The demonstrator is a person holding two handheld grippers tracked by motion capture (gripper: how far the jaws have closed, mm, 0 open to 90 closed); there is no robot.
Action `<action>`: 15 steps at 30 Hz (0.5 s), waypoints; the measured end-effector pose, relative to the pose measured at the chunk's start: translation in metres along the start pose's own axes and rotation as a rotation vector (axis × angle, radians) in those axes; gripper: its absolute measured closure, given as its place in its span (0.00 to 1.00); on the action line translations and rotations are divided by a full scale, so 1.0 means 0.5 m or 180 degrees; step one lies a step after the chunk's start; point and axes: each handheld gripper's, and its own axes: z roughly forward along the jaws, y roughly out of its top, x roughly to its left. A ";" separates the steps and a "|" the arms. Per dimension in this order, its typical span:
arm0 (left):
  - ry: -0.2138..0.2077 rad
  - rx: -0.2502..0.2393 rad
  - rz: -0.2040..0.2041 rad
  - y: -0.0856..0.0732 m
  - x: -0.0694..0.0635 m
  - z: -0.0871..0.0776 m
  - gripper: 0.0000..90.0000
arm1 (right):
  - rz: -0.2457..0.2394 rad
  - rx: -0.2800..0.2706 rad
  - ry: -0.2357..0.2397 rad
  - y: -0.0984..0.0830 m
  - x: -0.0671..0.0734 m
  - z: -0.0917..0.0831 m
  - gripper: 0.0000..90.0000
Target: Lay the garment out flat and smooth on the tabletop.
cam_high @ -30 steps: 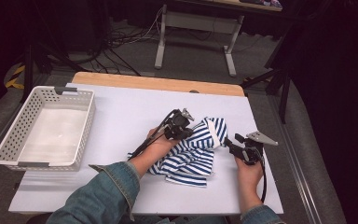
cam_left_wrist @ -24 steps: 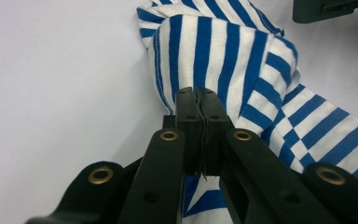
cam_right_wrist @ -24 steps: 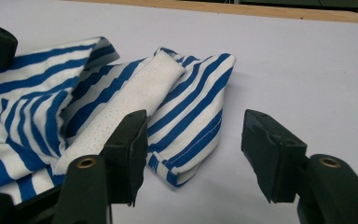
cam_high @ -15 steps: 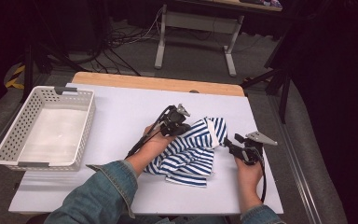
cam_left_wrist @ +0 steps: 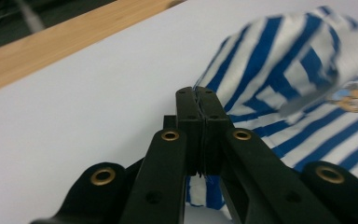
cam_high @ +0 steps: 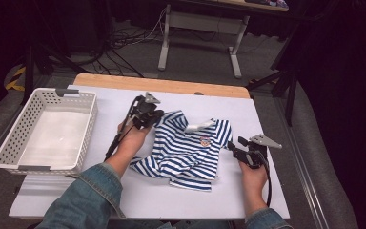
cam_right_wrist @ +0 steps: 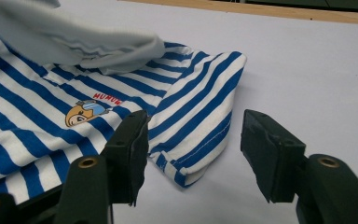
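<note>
Hands come in from the near edge of the white table (cam_high: 124,200), and we hold one gripper in each. Our left forearm, in a denim sleeve (cam_high: 83,195), reaches forward and inward, the wrist nearly straight, carrying the left gripper (cam_high: 153,114) to the far left corner of the striped shirt (cam_high: 190,152). In the left gripper view its jaws stand pressed together with a thin edge of the blue-and-white cloth pinched between the pads, the fabric running away to the right of them. The grey three-cornered plate on that gripper tilts up toward the far side of the table.

Our right hand (cam_high: 253,179) rests low near the table's right edge, the forearm short in frame, and the right gripper (cam_high: 233,151) points inward at the shirt's right sleeve (cam_right_wrist: 200,121). Its jaws are parted about midway; in the right gripper view the sleeve's hem lies between them on the table, with one pad at the cloth and the other clear of it.

The shirt lies spread on the middle of the table, front up, its small printed badge (cam_right_wrist: 85,112) showing. The white basket (cam_high: 9,148) sits well apart at the left.
</note>
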 end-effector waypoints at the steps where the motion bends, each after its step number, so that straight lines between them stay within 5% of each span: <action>1: 0.0043 0.0015 -0.0053 -0.007 0.011 -0.002 0.99 | 0.0007 -0.0007 0.0024 0.001 0.002 0.001 0.47; 3: 0.0174 0.0107 -0.0234 -0.035 0.041 -0.009 0.98 | -0.0060 -0.0036 0.0078 0.003 0.008 0.004 0.48; 5: 0.0202 0.0101 -0.0281 -0.043 0.048 -0.014 0.96 | -0.0089 -0.0036 0.0095 0.006 0.011 0.006 0.48; 7: 0.0183 0.0085 -0.0373 -0.051 0.061 -0.020 0.72 | -0.0184 0.0026 0.0103 0.018 0.017 0.009 0.47; 15: 0.0283 0.0168 -0.0306 -0.064 0.075 -0.011 0.54 | -0.0235 0.0221 0.0181 0.055 0.008 0.035 0.48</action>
